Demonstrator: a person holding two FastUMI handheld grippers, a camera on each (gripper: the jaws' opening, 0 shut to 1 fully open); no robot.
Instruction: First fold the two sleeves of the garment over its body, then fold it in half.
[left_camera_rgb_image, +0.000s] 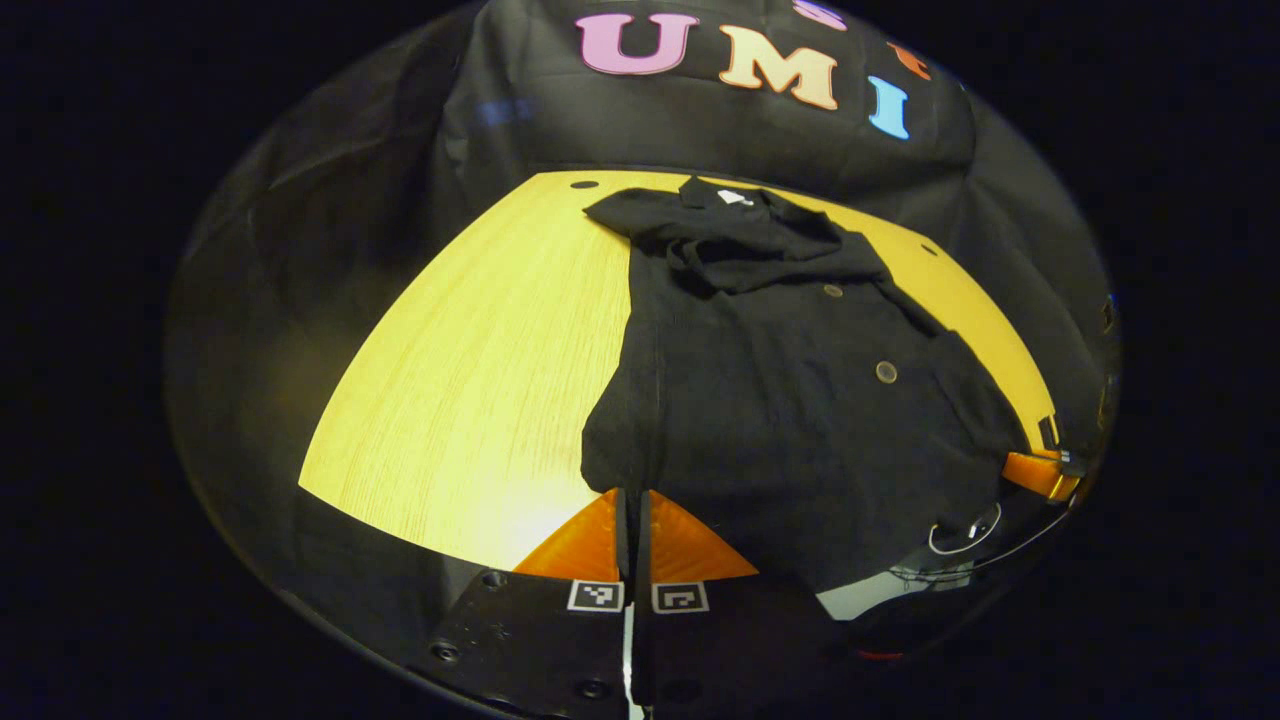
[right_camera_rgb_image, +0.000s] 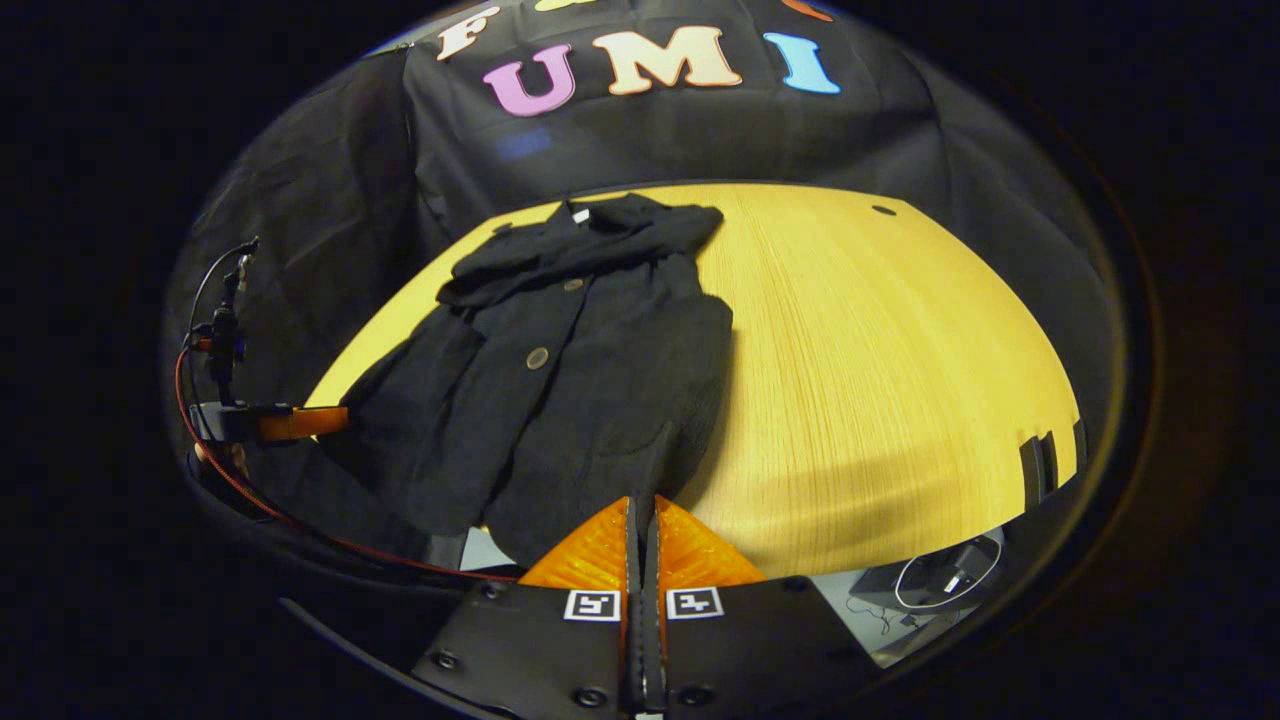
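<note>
A black buttoned garment (left_camera_rgb_image: 790, 380) lies on the yellow wooden table (left_camera_rgb_image: 480, 380), collar at the far side, both sleeves lying over its body. My left gripper (left_camera_rgb_image: 635, 495) is shut at the hem's near left corner, with cloth running between its fingers. My right gripper (right_camera_rgb_image: 643, 505) is shut at the hem's near right corner of the garment (right_camera_rgb_image: 560, 400), dark cloth in its thin gap. The right gripper (left_camera_rgb_image: 1040, 472) also appears far right in the left gripper view. The left gripper (right_camera_rgb_image: 300, 422) appears far left in the right gripper view. The hem reaches past the table's near edge.
Black cloth walls close off the back and sides of the table (right_camera_rgb_image: 880, 380). Two dark slots (right_camera_rgb_image: 1040, 460) sit at its right edge, small holes near its far rim. A red cable (right_camera_rgb_image: 250, 500) trails from the left gripper. A device with a white cord (right_camera_rgb_image: 940, 580) lies on the floor.
</note>
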